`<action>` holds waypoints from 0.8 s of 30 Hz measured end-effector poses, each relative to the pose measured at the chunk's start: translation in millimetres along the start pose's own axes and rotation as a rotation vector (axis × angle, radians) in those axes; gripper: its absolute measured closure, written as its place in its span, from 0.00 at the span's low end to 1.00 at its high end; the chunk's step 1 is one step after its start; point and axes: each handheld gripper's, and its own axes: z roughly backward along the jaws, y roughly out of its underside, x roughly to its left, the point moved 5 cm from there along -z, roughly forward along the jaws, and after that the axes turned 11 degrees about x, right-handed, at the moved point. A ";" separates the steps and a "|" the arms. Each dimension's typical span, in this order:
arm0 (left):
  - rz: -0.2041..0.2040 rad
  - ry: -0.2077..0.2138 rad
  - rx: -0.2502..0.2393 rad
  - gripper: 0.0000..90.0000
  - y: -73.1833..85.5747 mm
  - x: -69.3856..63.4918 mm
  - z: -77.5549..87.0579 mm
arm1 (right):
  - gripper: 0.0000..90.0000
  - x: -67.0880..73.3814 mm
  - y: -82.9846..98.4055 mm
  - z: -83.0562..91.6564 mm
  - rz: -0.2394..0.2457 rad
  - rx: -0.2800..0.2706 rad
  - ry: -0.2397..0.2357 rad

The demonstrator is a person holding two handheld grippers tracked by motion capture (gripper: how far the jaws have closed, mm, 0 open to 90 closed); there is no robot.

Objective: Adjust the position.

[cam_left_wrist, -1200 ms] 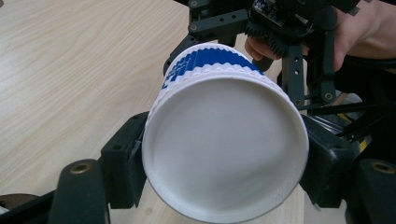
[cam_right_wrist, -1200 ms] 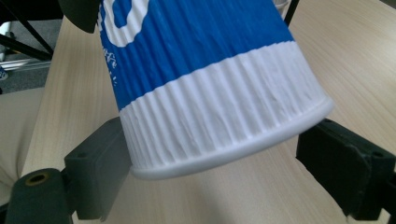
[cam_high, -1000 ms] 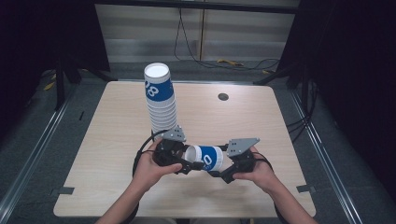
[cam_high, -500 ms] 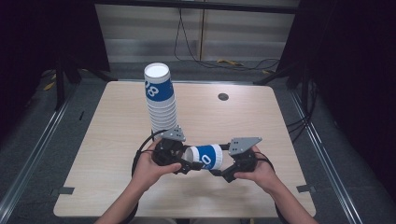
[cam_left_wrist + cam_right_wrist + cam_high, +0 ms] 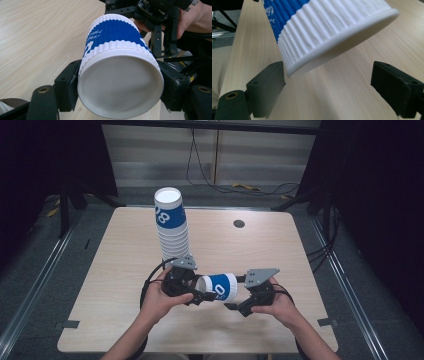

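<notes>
Currently the left gripper (image 5: 196, 295) pinches the blue-and-white cup (image 5: 219, 286) on its side above the table (image 5: 120, 270) near its front edge, while the right gripper (image 5: 235, 306) jaws stand spread beside its base.

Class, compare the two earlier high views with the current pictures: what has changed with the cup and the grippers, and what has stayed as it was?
Hardly anything moved. The left gripper stays clamped on the blue-and-white cup, held sideways above the table. The right gripper stays open at the cup's other end. The cup stack has not shifted.
</notes>
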 end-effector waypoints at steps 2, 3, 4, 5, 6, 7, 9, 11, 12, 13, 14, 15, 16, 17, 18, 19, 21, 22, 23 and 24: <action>-0.002 -0.006 0.010 0.32 0.6 0.5 -0.4 | 0.12 0.3 0.2 -0.8 0.017 0.003 0.007; -0.001 -0.002 0.018 0.32 1.1 0.7 -0.8 | 0.12 0.5 0.0 -0.8 0.019 0.002 0.006; 0.001 -0.004 0.020 0.32 1.3 1.0 -1.3 | 0.12 0.3 -0.3 -0.5 0.023 0.000 0.008; 0.006 -0.004 0.020 0.32 1.7 1.3 -2.1 | 0.12 0.5 -0.6 0.3 0.025 0.000 0.006; 0.005 -0.004 0.029 0.32 2.3 1.7 -2.4 | 0.12 0.1 -1.4 0.9 0.024 -0.007 0.008; 0.004 -0.006 0.031 0.32 2.6 2.2 -2.8 | 0.12 0.0 -2.1 1.7 0.021 -0.008 0.007; 0.007 -0.003 0.040 0.32 3.1 2.0 -3.9 | 0.12 -0.6 -3.4 3.1 0.021 -0.009 0.009; 0.006 -0.003 0.051 0.32 3.4 2.3 -4.8 | 0.12 -0.6 -4.4 3.7 0.033 -0.001 0.011; 0.007 0.000 0.059 0.32 3.4 2.2 -4.8 | 0.12 -0.6 -5.0 3.9 0.031 0.001 0.011; 0.004 -0.003 0.055 0.32 2.7 2.1 -5.0 | 0.12 -0.4 -5.5 3.8 0.039 0.006 0.008; 0.002 -0.001 0.058 0.32 2.3 2.0 -4.7 | 0.12 -0.4 -6.6 3.7 0.046 0.007 0.013; 0.008 0.001 0.055 0.32 1.7 1.4 -5.3 | 0.12 -0.2 -7.2 3.5 0.046 0.005 0.011; 0.004 -0.002 0.069 0.32 1.5 1.5 -4.7 | 0.12 0.5 -7.9 3.1 0.045 0.004 0.004; 0.000 0.001 0.075 0.32 1.4 1.4 -5.0 | 0.12 0.6 -8.5 2.5 0.047 0.001 0.005; 0.008 0.000 0.078 0.32 1.3 0.8 -5.8 | 0.12 1.2 -8.9 1.9 0.052 -0.001 0.002; 0.000 0.000 0.080 0.32 1.1 1.0 -6.2 | 0.12 2.0 -9.2 1.1 0.054 -0.002 -0.001; -0.003 -0.002 0.085 0.32 1.1 0.6 -7.5 | 0.12 3.1 -9.4 -0.5 0.052 -0.004 -0.005; -0.004 -0.002 0.086 0.32 1.2 0.7 -7.5 | 0.12 3.2 -9.1 -1.2 0.052 -0.004 0.001; 0.001 0.000 0.086 0.32 1.1 0.5 -7.5 | 0.12 3.4 -8.7 -1.6 0.047 -0.002 0.000; -0.003 0.003 0.086 0.32 1.2 0.9 -7.1 | 0.12 3.6 -8.7 -1.8 0.047 -0.005 -0.003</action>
